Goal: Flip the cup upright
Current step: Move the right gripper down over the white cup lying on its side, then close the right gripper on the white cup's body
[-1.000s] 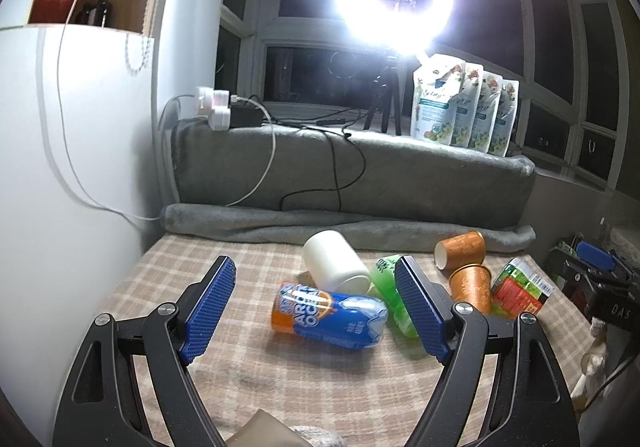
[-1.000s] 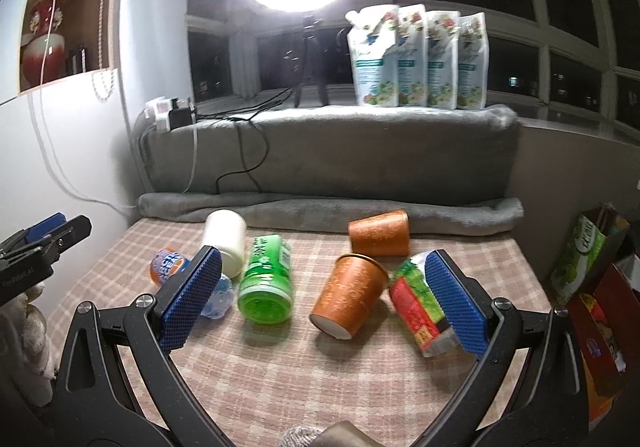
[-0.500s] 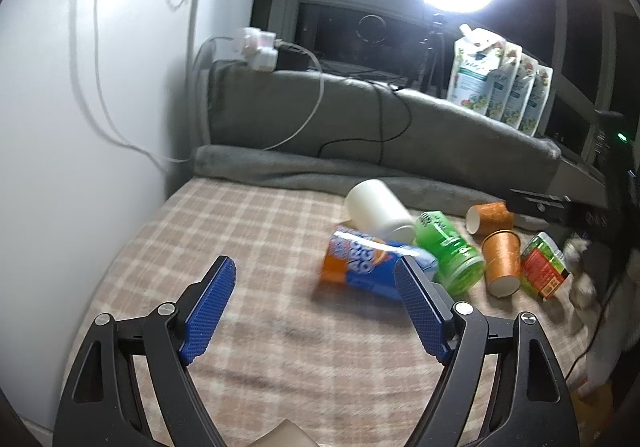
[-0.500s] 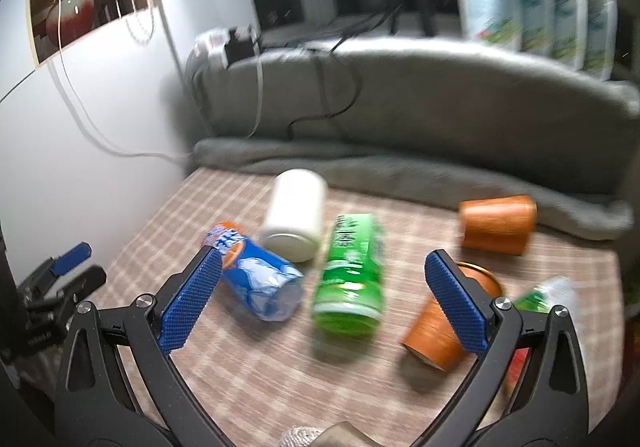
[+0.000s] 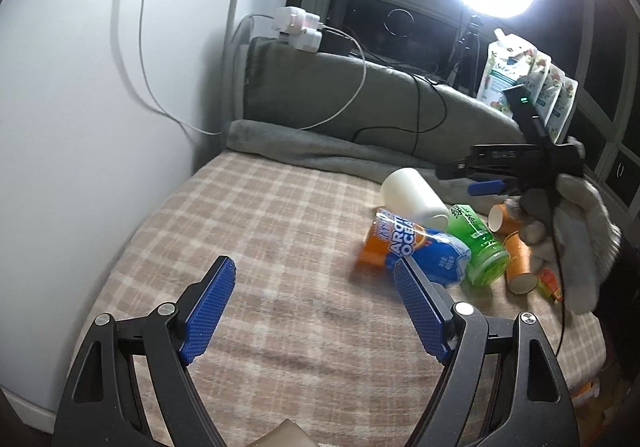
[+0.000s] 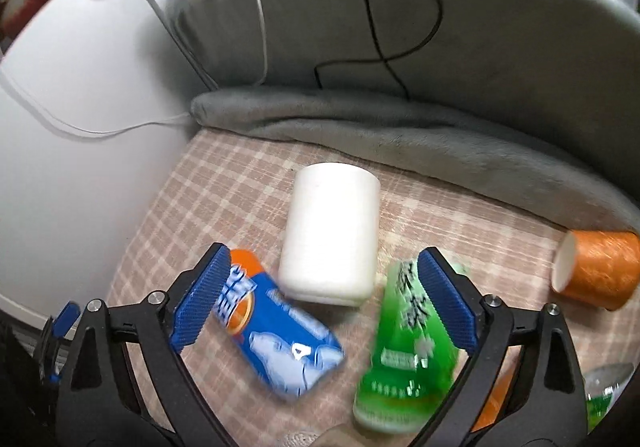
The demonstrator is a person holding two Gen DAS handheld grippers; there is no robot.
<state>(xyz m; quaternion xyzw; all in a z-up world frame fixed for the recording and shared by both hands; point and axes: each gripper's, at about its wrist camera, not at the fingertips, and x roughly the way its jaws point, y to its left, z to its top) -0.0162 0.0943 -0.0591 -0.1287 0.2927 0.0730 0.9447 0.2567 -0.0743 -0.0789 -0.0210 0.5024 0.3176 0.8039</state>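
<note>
White cup [image 6: 330,231] lies on its side ahead, between the parted fingers of right hand-held gripper [image 6: 322,297], untouched. Likely light, rigid, smooth; grasp across mid-body. Left hand-held gripper [image 5: 316,305] released.

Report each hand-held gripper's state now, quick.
Left hand-held gripper: open, holding nothing.
Right hand-held gripper: open, empty, white cup lying ahead between its fingers.

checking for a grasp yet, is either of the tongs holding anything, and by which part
Nothing is held. The left tongs stand open over bare plaid cloth. The right tongs are open above the white cup, which lies on its side, untouched.
</note>
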